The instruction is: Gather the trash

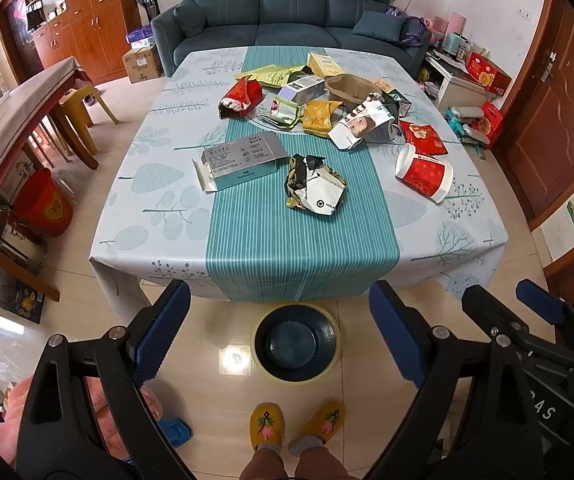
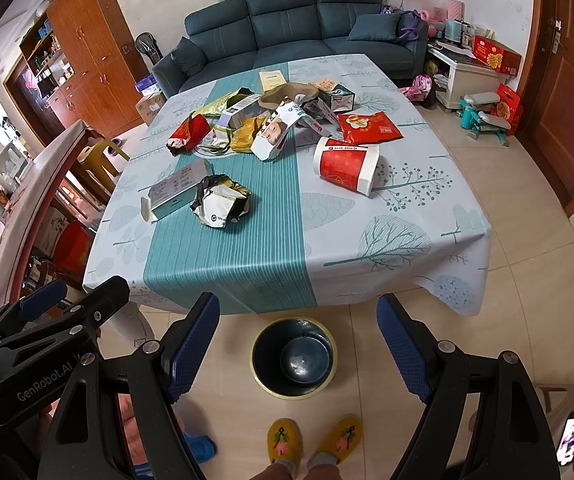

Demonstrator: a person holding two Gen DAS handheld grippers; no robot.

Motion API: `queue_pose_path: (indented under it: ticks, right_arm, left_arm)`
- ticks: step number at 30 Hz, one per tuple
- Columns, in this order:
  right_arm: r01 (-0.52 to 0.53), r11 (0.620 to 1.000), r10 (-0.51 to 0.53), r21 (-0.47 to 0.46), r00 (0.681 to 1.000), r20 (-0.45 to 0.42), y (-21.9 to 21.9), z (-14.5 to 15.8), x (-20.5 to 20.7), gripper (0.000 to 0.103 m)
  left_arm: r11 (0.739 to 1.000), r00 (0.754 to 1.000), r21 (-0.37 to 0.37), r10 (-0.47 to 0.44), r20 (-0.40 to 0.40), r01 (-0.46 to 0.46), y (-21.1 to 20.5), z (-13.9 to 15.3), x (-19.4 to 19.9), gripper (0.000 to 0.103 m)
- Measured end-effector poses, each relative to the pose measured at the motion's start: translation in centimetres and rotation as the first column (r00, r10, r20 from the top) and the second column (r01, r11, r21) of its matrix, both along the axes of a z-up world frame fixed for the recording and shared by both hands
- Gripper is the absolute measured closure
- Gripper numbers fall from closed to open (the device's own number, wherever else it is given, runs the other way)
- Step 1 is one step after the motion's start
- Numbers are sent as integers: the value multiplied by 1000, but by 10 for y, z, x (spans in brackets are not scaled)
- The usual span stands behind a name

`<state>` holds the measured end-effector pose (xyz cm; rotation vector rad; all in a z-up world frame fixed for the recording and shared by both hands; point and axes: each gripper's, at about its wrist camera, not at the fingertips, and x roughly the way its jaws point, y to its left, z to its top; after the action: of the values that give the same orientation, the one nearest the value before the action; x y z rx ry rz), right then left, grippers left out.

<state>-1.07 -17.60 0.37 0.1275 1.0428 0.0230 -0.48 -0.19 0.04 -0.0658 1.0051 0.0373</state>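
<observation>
Nothing collected yet: left gripper and right gripper both spread wide, empty, above dark round yellow-rimmed bin; crumpled white-black wrapper beyond bin on teal-striped tablecloth table, likely first reach-and-pinch.

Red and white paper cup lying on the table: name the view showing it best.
Right wrist view: the red and white paper cup lies nearer the middle, larger, with its rim text visible. Left wrist view shows it off to the right, smaller.
</observation>
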Motion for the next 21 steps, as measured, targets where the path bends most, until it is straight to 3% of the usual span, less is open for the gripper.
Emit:
queue_pose_path:
  ticks: [21]
  right_arm:
    - [-2, 1000, 2, 3, 1000, 2, 0, -1, -4, 21]
  left_arm:
    - [1000, 1000, 1, 0, 1, 0, 3, 1, -2, 14]
